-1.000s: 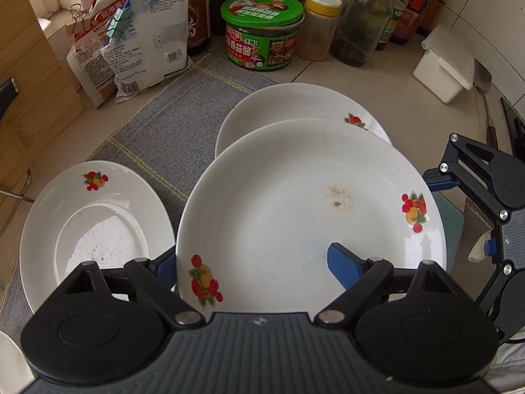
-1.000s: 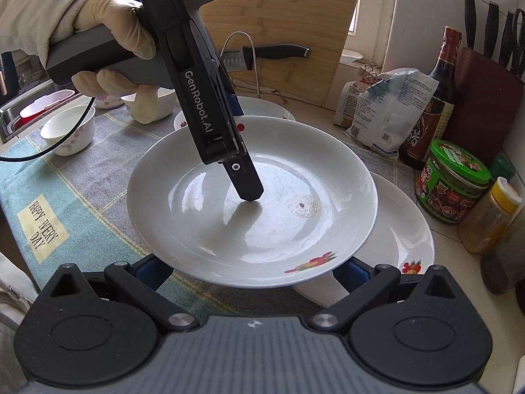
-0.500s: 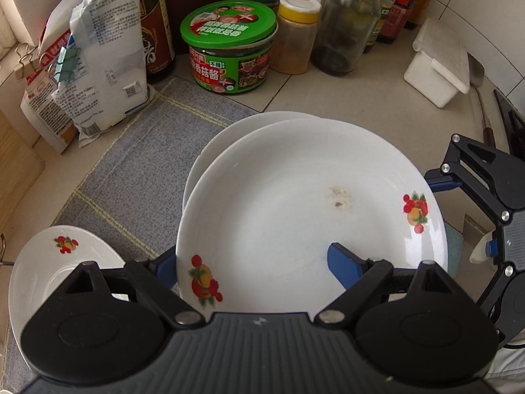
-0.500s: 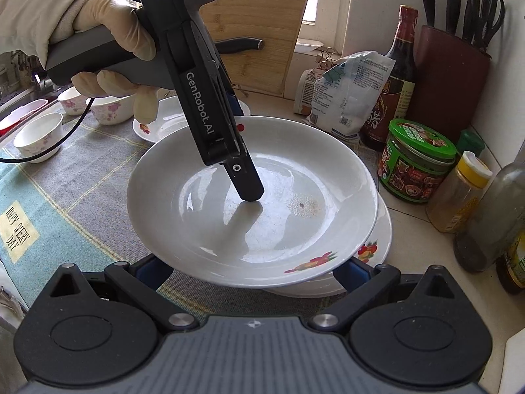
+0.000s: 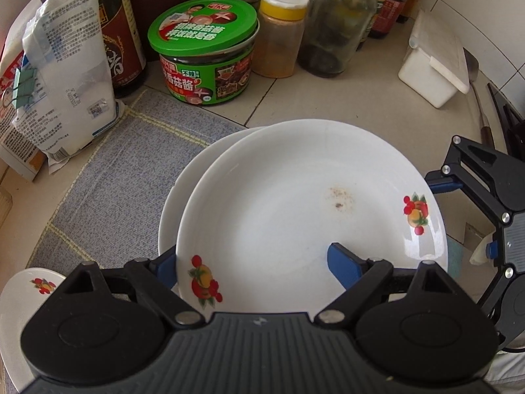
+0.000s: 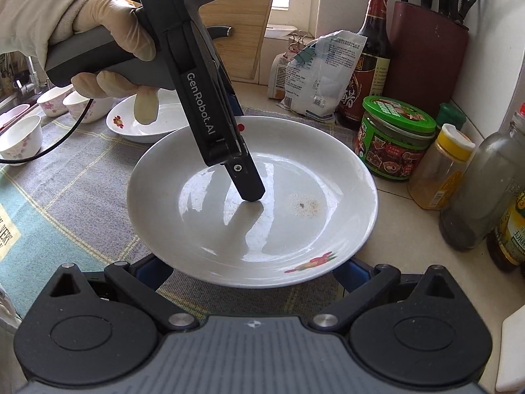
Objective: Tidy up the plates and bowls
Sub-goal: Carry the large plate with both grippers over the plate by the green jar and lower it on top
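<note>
Left tool (image 5: 252,264) pinches the near rim of a white shallow ceramic plate with fruit decals (image 5: 305,216), one blue finger (image 5: 343,262) inside the dish, the other under the rim. Right tool (image 6: 249,271) has both fingers spread under that plate's edge; grip cannot be told. Plate sits over a second white plate (image 5: 177,203) on the grey woven mat (image 5: 124,177), on the tiled surface (image 5: 361,105). Green-lidded sauce jar (image 5: 205,49) far behind. Gloved hand (image 6: 108,42) holds the left tool's handle.
</note>
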The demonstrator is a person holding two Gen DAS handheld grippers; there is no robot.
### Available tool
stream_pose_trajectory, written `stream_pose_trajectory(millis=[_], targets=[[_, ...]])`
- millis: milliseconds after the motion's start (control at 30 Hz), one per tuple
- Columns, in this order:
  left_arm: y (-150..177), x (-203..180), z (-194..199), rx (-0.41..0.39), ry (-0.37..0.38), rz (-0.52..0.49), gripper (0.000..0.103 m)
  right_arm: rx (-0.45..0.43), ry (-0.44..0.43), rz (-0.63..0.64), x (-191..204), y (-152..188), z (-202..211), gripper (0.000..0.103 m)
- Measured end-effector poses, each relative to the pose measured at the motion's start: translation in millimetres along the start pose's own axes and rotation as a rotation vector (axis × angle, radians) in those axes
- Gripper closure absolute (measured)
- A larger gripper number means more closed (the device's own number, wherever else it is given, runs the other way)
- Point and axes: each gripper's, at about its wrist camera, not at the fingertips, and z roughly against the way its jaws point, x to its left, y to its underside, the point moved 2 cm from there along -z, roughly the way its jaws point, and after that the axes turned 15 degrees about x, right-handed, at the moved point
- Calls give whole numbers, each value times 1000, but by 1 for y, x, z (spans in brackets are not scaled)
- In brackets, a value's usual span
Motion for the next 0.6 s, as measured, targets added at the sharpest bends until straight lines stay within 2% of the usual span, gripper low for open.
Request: stream_pose_trajectory(millis=[600], targets=[[-16, 2, -9, 12, 31, -20, 13, 36, 11, -29, -2, -4, -7, 0]])
